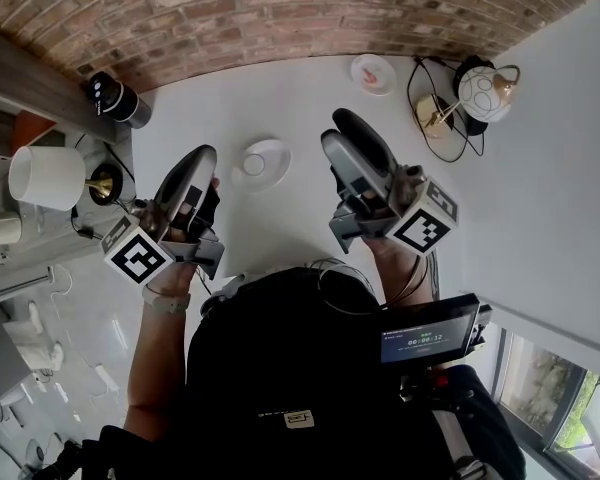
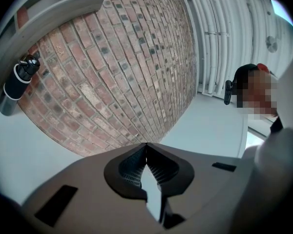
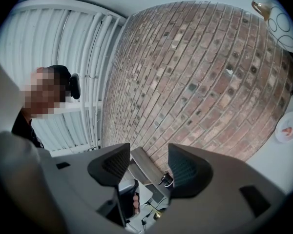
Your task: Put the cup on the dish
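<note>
Head view: both tools are held up over the near edge of the white desk (image 1: 280, 98), noses toward the brick wall (image 1: 280, 8).

- Left hand-held gripper (image 1: 202, 153): the left gripper view has its jaws meeting at the tips, nothing between them (image 2: 146, 147).
- Right hand-held gripper (image 1: 338, 128): the right gripper view shows its jaws spread with only background in the gap (image 3: 149, 162).
- Dish (image 1: 263, 163): white, on the desk ahead of and between the two tools, touched by neither.
- Cup: I can't pick it out for certain. Candidates are a small round piece with a pink centre (image 1: 372, 73) far back near the wall, also seen at the right edge of the right gripper view (image 3: 288, 127), and a white mug-like thing (image 1: 2, 230) at the far left, off the desk. The faint ring in the dish looks like its well, though I can't rule out something low sitting there.

Risks, as I judge them:
- Several small white things lie about, so the open tool could go for the wrong one.
- The back piece lies close to a lamp's cables (image 1: 420, 93), and a reach there might snag them.
- The dish is unheld on a smooth top, so it could skid if anything is set down off-centre.

Orientation: the dish lies flat, face up. It is round, so no real long axis; its oval look comes from the slanted view.
</note>
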Available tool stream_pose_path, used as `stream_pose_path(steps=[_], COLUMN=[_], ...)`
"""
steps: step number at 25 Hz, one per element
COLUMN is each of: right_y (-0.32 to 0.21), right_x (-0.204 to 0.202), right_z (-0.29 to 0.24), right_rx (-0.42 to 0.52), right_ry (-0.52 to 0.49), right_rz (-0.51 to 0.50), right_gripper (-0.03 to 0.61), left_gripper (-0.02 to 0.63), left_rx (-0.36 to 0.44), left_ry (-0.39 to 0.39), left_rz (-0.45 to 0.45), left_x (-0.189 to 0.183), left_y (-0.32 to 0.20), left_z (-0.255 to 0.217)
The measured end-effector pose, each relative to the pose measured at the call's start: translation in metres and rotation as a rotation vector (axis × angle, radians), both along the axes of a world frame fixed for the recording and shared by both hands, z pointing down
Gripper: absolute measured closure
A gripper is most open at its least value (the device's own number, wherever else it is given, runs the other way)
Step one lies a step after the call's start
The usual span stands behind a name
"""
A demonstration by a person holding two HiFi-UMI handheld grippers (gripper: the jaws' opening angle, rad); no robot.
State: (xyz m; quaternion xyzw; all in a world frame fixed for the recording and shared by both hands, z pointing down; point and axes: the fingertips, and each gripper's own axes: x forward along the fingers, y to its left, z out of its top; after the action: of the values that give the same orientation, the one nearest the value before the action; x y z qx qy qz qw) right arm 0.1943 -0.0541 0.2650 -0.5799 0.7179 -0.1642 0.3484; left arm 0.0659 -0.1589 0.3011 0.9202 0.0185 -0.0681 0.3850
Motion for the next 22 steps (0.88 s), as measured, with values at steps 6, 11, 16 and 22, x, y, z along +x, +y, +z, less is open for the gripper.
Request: stream_pose_path(steps=[6, 11, 16, 22], right_y=[0.0002, 0.0, -0.0009, 0.0003], right_x=[-0.0016, -0.0033, -0.0054, -0.0011], right_z=[0.0005, 0.0008, 0.0021, 0.0077], right_rx=[0.002, 0.001, -0.004, -0.009], right_ry=[0.001, 0.004, 0.001, -0.046], right_rz=[-0.003, -0.004, -0.003, 0.014], right_gripper=[0.33, 0.33, 0.33, 0.362], left_gripper=[0.609, 0.609, 0.609, 0.609], left_rx=[-0.003, -0.002, -0.008, -0.014], left_ry=[-0.006, 0.002, -0.008, -0.009], left_rz=[-0.007, -0.007, -0.005, -0.008], left_x=[-0.0023, -0.0021, -0.0047, -0.0066], left_y=[-0.0011, -0.0004, -0.0007, 0.0006], left_z=[0.0032, -0.0001, 0.0041, 0.0068])
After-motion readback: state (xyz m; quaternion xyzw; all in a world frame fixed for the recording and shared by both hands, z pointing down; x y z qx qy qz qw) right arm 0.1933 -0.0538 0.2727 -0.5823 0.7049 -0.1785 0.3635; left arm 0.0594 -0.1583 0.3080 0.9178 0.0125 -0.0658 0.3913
